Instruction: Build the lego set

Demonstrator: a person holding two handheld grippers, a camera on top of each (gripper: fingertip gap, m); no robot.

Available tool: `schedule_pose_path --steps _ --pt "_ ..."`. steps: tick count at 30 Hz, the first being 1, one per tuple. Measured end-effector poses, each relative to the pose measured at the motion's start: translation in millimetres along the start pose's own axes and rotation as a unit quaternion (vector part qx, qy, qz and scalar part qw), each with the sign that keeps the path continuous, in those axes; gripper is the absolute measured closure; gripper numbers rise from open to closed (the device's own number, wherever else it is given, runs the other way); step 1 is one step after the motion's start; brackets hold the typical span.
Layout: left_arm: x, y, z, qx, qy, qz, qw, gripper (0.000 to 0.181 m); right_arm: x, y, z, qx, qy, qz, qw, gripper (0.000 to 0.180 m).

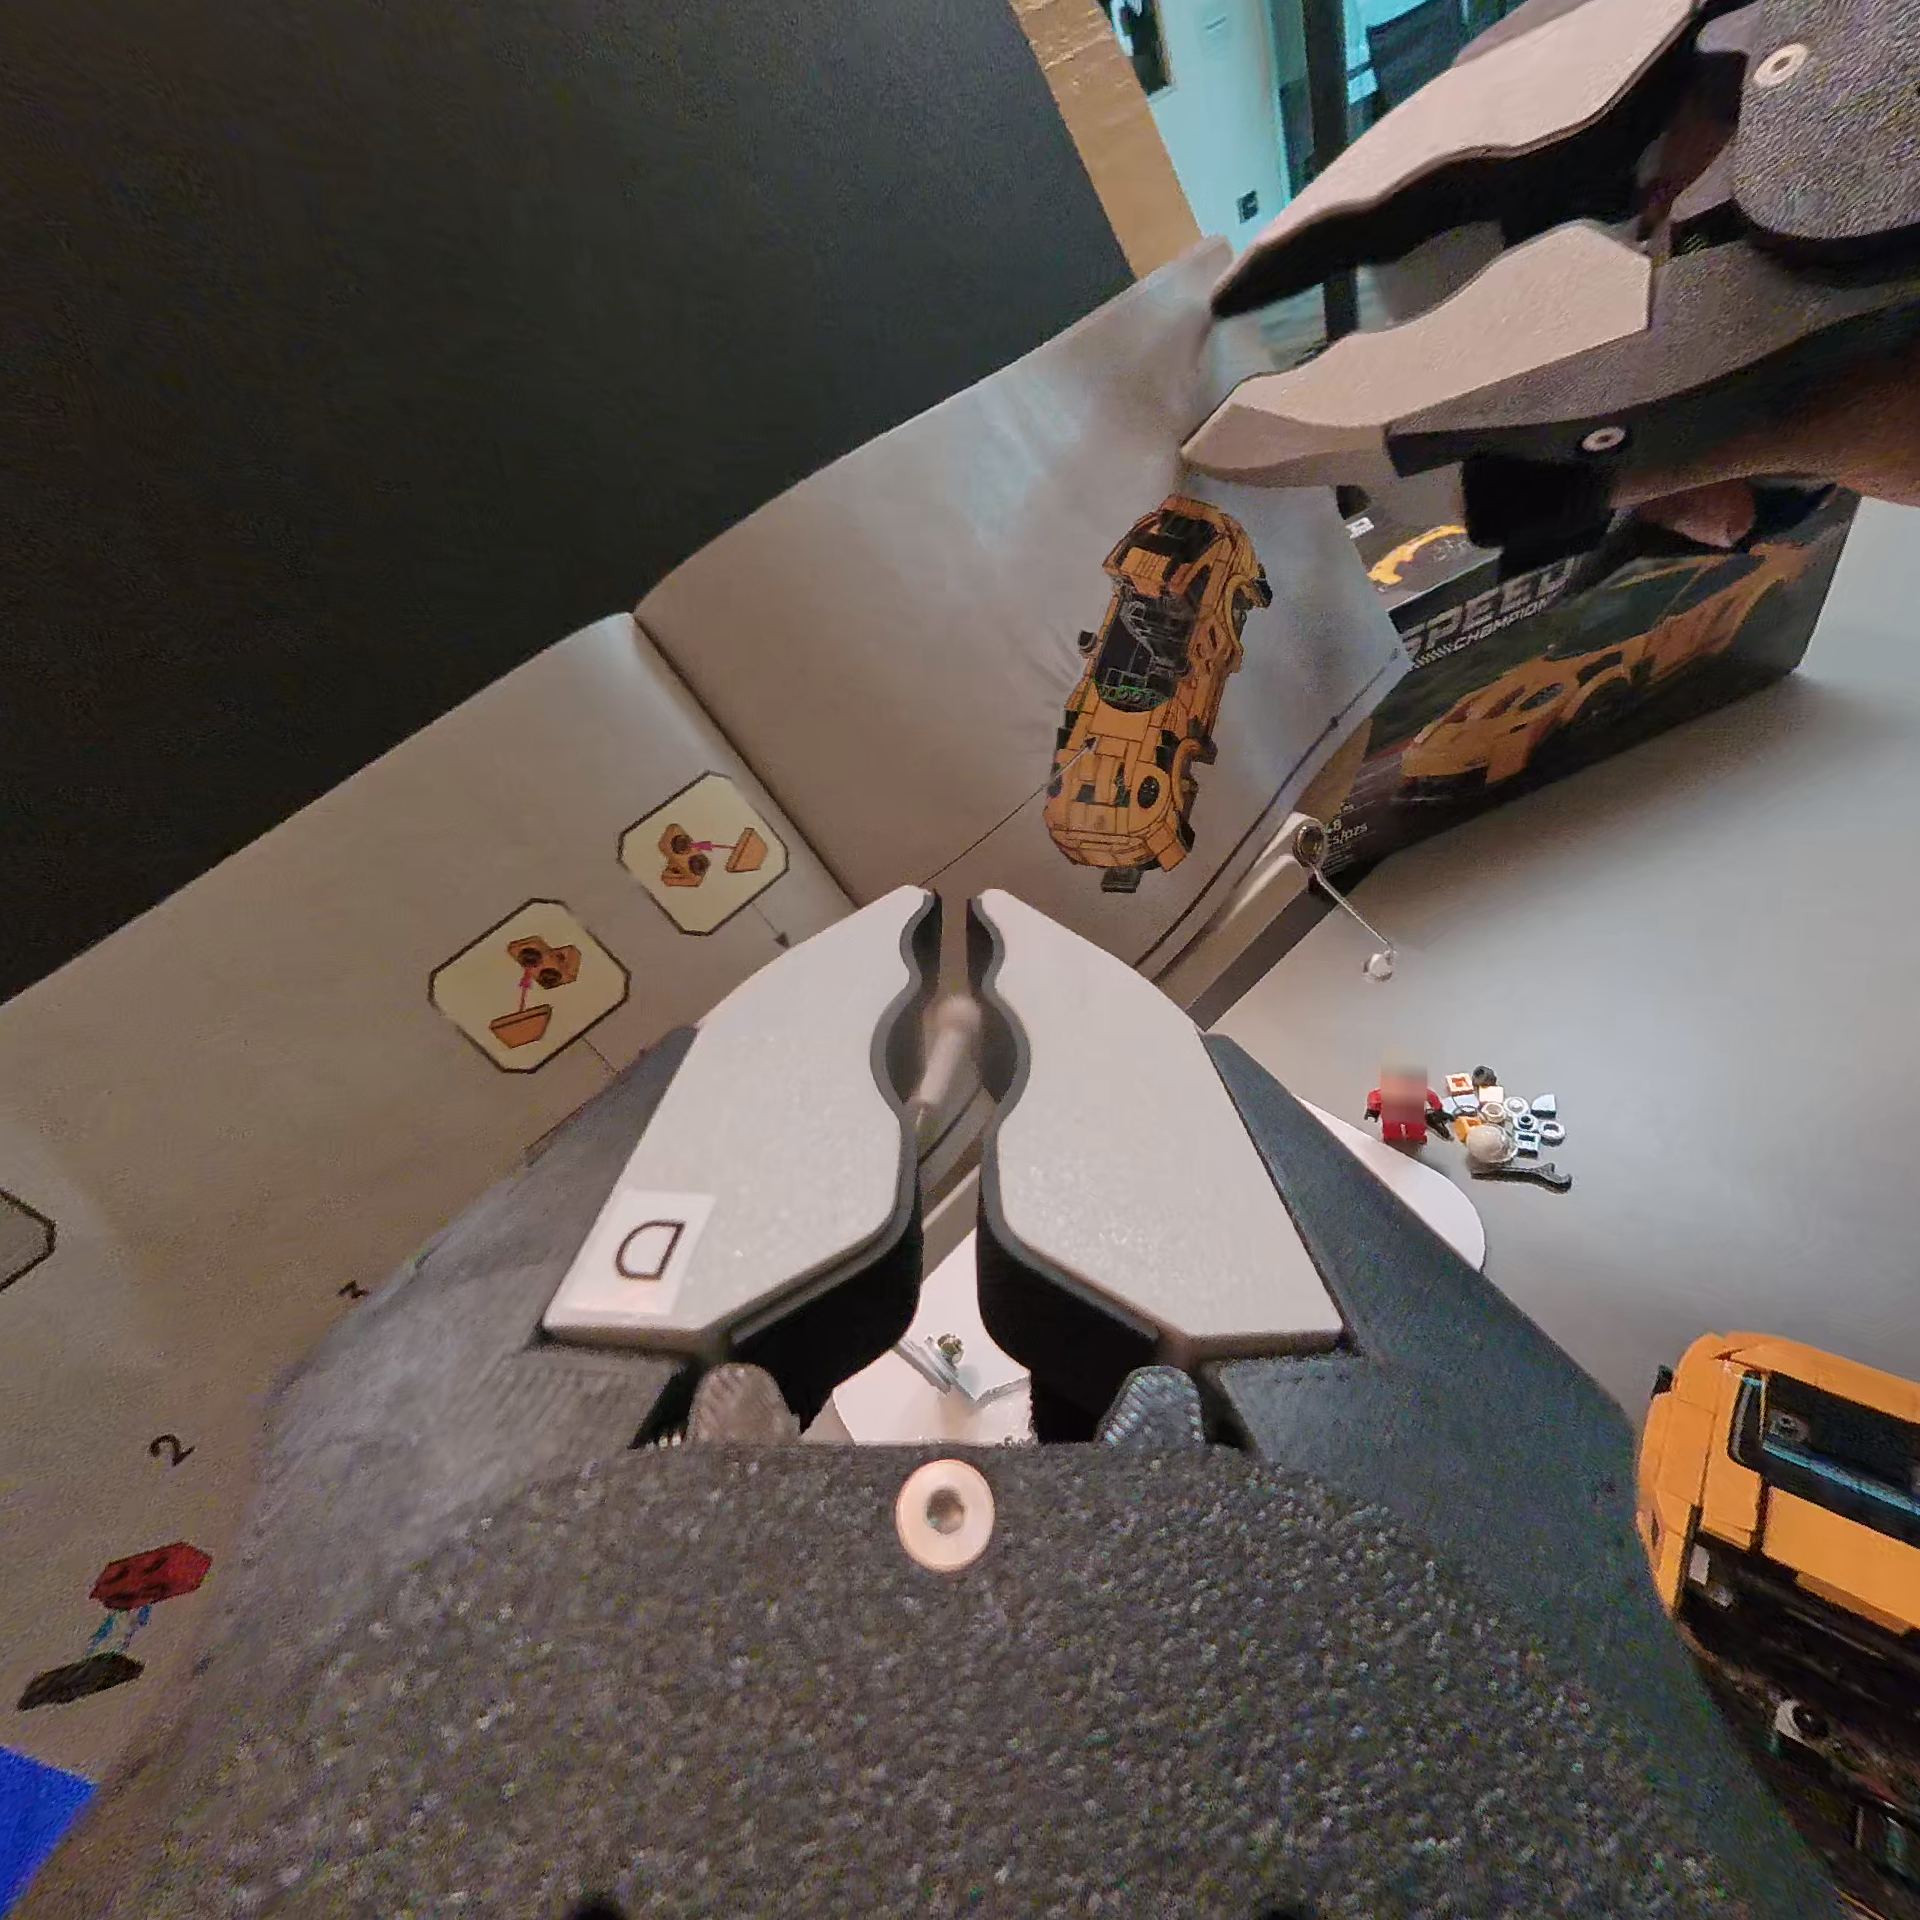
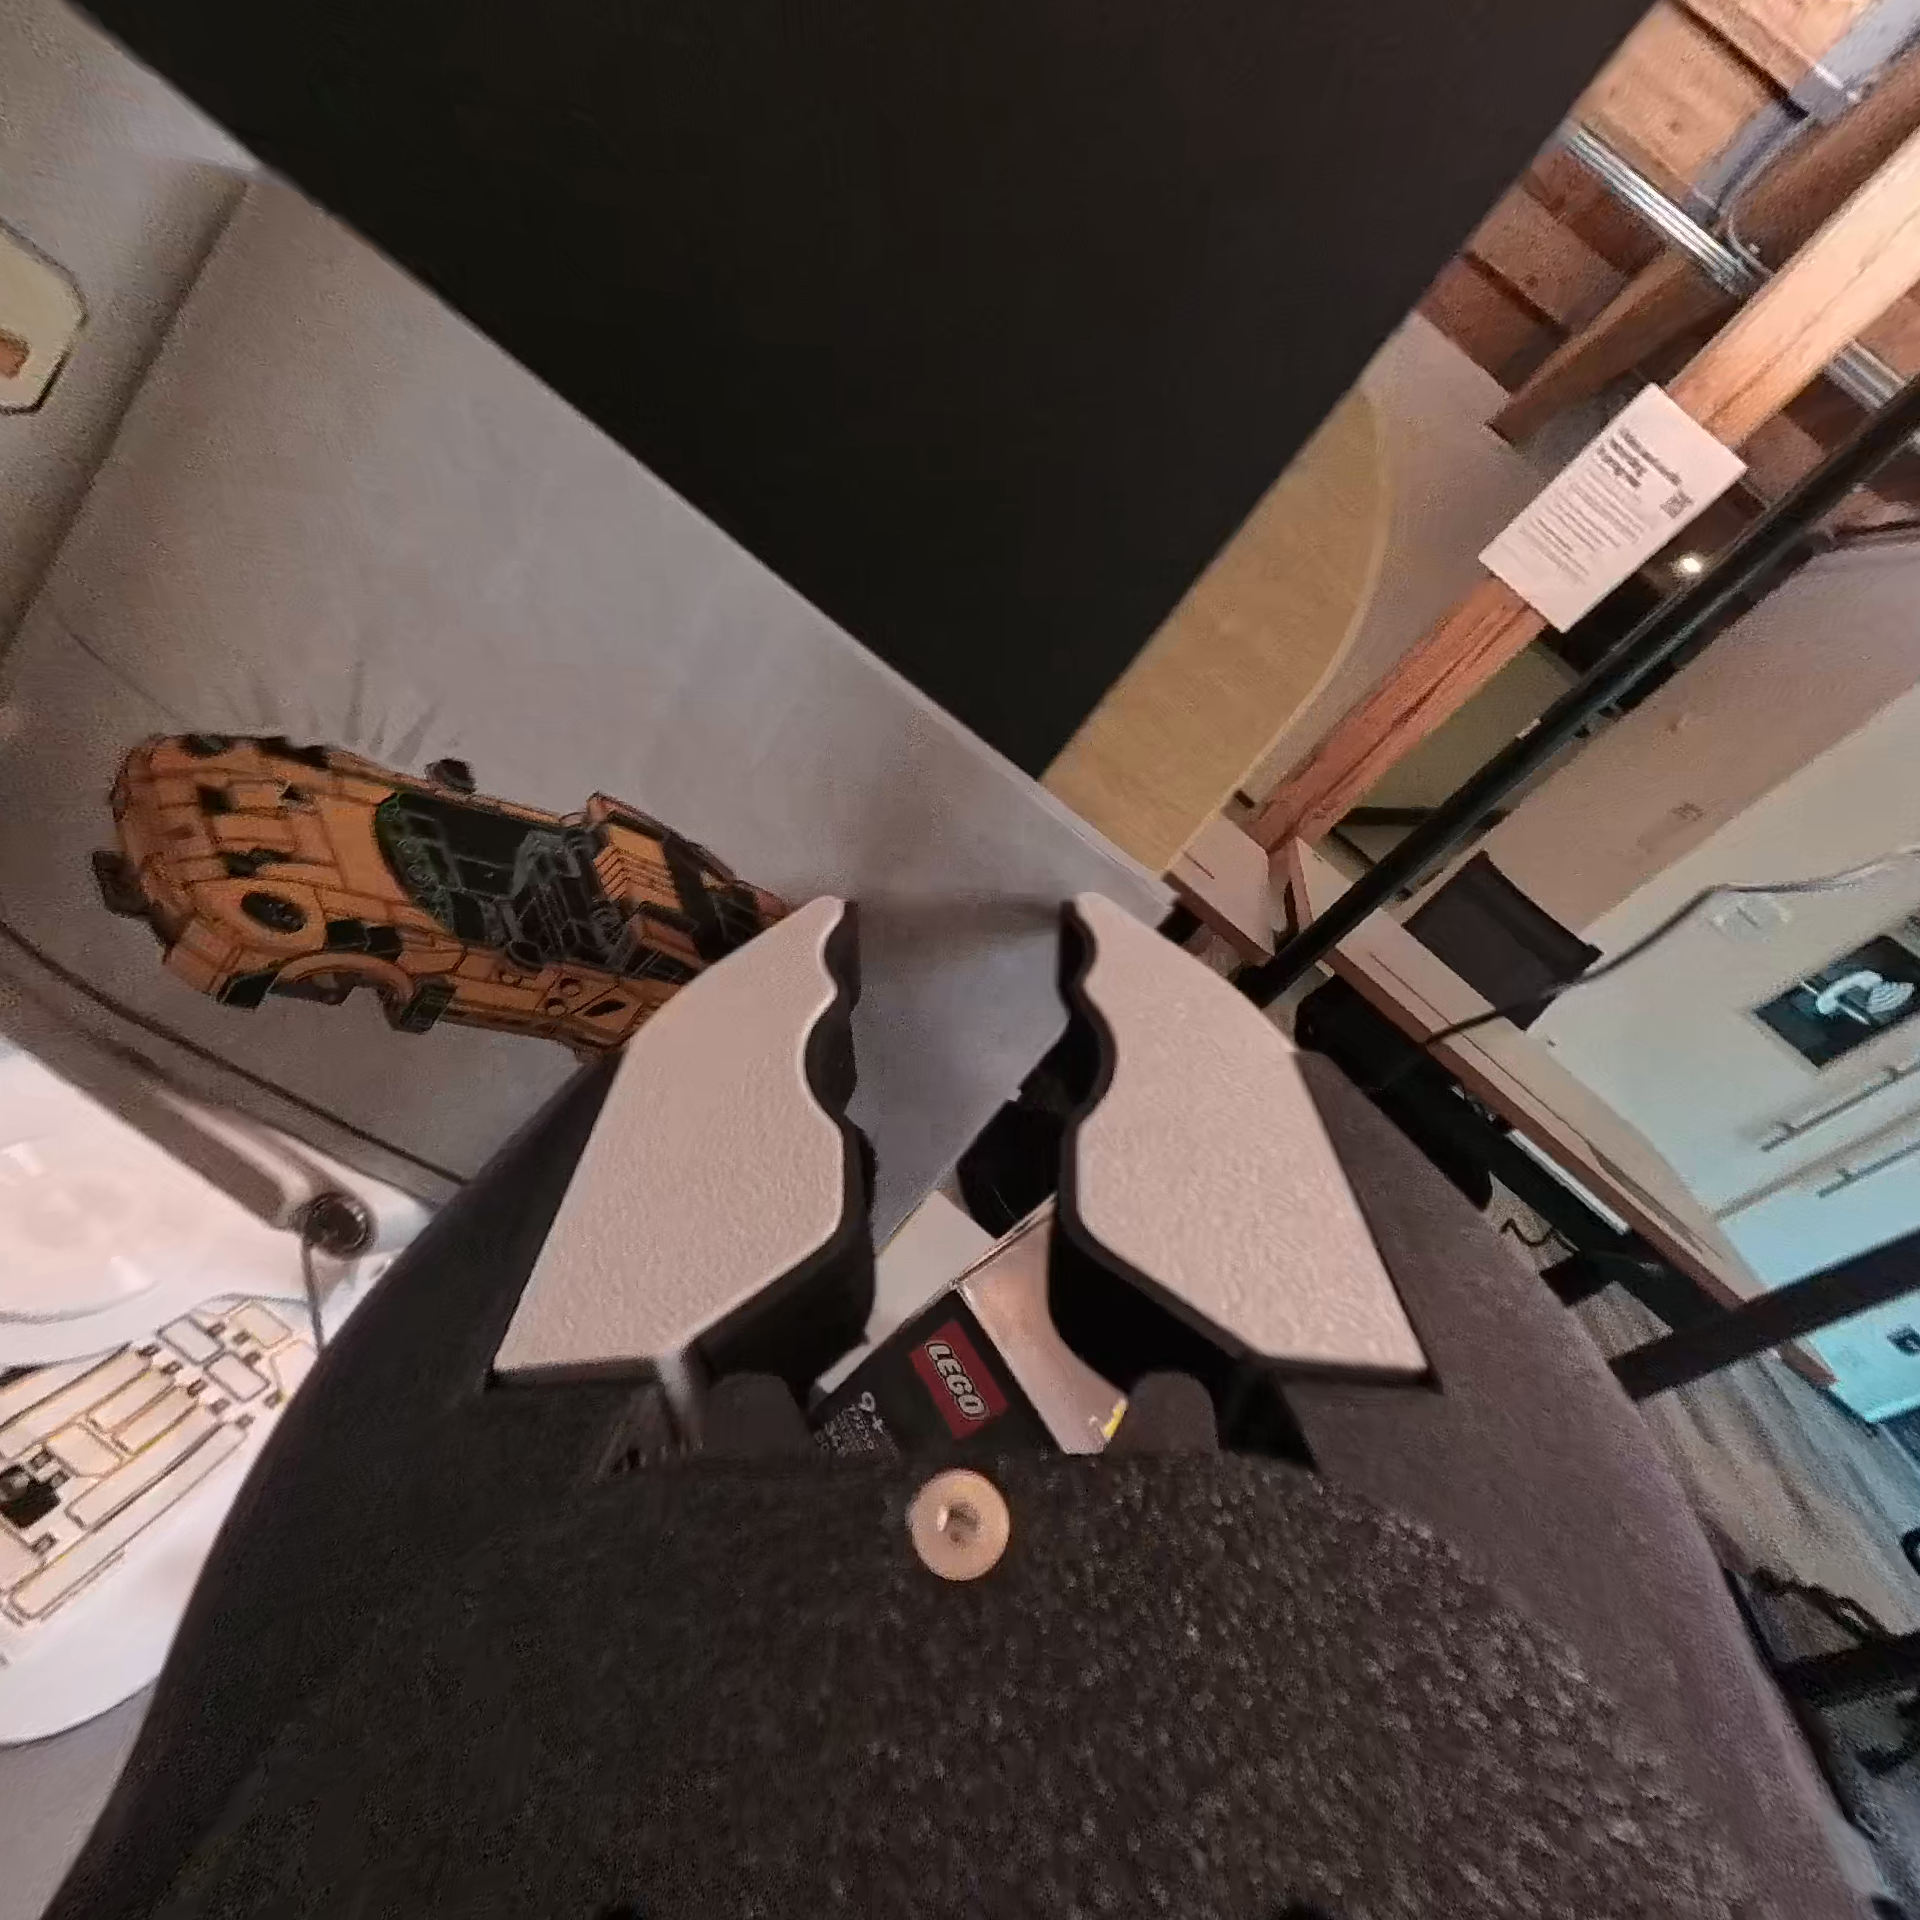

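Grey counter (image 1: 1662,935) w/ booklet (image 1: 883,665) propped up to read. Left claw (image 1: 954,925) nearly together, empty; right claw (image 2: 954,935) apart at page edge, prob. to turn it.

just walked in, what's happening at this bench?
A person with two handheld grippers is paging through the open grey instruction booklet propped on a stand. The right gripper, open, is at the page's top corner. The left gripper is nearly shut at the booklet's bottom edge. The part-built orange brick car, loose small pieces and the set's box sit on the grey table.
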State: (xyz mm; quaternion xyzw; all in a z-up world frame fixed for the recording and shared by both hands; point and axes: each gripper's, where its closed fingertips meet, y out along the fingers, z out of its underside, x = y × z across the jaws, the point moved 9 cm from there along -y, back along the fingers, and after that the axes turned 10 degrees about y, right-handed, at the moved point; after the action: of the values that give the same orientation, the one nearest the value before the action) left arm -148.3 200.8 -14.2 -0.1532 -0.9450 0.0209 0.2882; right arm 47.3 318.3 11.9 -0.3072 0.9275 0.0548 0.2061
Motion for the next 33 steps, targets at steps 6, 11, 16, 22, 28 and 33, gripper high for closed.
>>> schedule_pose_path --steps 6,11,16,22,28,33 --pt "0.9 -0.4 0.5 -0.002 -0.006 0.0 1.0 0.176 -5.9 4.3 0.8 0.01 0.012 -0.008 1.0 0.124" --pt "-0.4 -0.1 0.9 -0.001 -0.007 0.001 1.0 0.177 -2.6 2.7 1.8 0.001 0.002 0.008 1.0 0.128" --pt "-0.8 0.1 2.1 0.001 -0.008 0.002 1.0 0.176 3.9 -1.2 3.3 -0.02 -0.039 0.067 0.997 0.142" --pt "-0.7 -0.5 2.9 0.002 -0.009 0.003 1.0 0.176 6.3 -11.3 11.6 -0.068 -0.073 0.135 0.986 0.16" --pt "-3.9 1.6 2.2 0.001 -0.013 0.01 1.0 0.175 18.7 -21.9 18.9 -0.092 -0.126 0.128 0.979 0.18" --pt "-8.9 2.7 1.3 0.003 -0.006 0.014 1.0 0.175 18.5 -18.3 18.5 -0.078 -0.083 0.073 0.991 0.157"
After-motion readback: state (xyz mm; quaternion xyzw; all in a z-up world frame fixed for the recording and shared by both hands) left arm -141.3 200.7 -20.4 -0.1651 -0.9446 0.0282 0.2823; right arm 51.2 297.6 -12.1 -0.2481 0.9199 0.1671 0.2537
